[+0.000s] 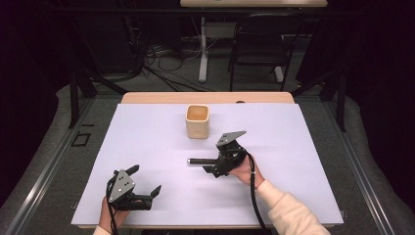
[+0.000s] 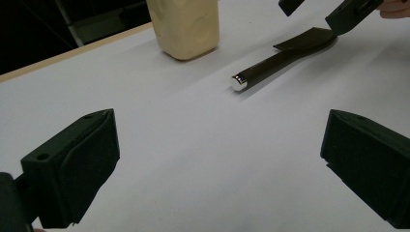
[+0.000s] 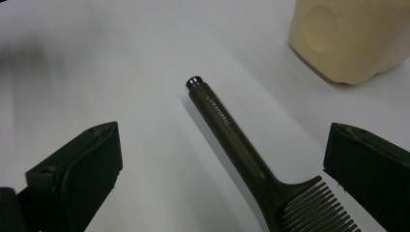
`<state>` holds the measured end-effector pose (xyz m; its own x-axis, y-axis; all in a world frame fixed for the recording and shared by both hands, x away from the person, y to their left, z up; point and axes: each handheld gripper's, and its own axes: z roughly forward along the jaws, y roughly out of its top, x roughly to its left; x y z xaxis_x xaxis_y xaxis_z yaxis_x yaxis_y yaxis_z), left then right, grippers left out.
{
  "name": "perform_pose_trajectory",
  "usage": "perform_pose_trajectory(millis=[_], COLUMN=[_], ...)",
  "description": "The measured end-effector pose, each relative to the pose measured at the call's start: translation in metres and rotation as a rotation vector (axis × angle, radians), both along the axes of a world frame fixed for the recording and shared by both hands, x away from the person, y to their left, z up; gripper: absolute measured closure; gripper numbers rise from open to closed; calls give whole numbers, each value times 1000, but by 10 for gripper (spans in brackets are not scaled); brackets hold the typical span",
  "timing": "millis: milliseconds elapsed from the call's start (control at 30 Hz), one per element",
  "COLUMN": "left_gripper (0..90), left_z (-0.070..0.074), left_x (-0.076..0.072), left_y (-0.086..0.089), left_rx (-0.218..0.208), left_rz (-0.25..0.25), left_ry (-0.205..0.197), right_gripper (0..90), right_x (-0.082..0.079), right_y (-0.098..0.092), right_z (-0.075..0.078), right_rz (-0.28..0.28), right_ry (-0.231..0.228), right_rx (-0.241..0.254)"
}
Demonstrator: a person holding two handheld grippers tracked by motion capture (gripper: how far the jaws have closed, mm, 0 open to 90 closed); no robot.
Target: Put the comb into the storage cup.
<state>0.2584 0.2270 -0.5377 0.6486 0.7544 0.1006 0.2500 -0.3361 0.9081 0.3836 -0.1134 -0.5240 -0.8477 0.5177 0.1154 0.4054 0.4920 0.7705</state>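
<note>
Dark comb (image 3: 251, 159) of smooth, faintly glossy plastic with a shiny metal end cap; cream cup (image 2: 184, 26) matt and dimpled; counter (image 1: 156, 147) covering smooth, matt white

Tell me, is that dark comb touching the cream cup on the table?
Apart. The left gripper view shows bare white table between the comb handle's silver tip and the cup; the high view shows the same gap.

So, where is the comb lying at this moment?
In the high view the comb lies flat on the white table cover, right of centre, just in front of the cream cup. Its toothed end sits between the open jaws of the right gripper.
</note>
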Motion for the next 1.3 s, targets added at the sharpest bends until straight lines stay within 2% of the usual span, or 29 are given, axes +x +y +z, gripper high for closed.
perform_pose_trajectory(millis=[133, 300, 333, 467, 800, 967, 1133, 1300], left_gripper=[2, 2, 2, 2, 2, 2, 2, 2], left_z=[0, 0, 0, 0, 0, 0, 0, 0], left_x=[0, 0, 0, 0, 0, 0, 0, 0], left_y=[0, 0, 0, 0, 0, 0, 1, 0], left_rx=[0, 1, 1, -1, 2, -1, -1, -1], left_rz=[-5, -4, 0, 1, -1, -1, -3, -3], left_ry=[1, 3, 2, 3, 2, 2, 3, 3], right_gripper=[0, 55, 121, 212, 673, 826, 898, 900], right_x=[3, 9, 12, 16, 25, 27, 28, 29], right_y=[4, 9, 12, 16, 31, 40, 49, 57], right_z=[0, 0, 0, -1, -1, -3, -5, -7], right_rz=[0, -10, -18, -27, -44, -38, -28, -20], right_ry=[-1, 5, 5, 6, 11, 6, -5, -12], right_rx=[0, 0, -5, -8, -28, -57, -77, -92])
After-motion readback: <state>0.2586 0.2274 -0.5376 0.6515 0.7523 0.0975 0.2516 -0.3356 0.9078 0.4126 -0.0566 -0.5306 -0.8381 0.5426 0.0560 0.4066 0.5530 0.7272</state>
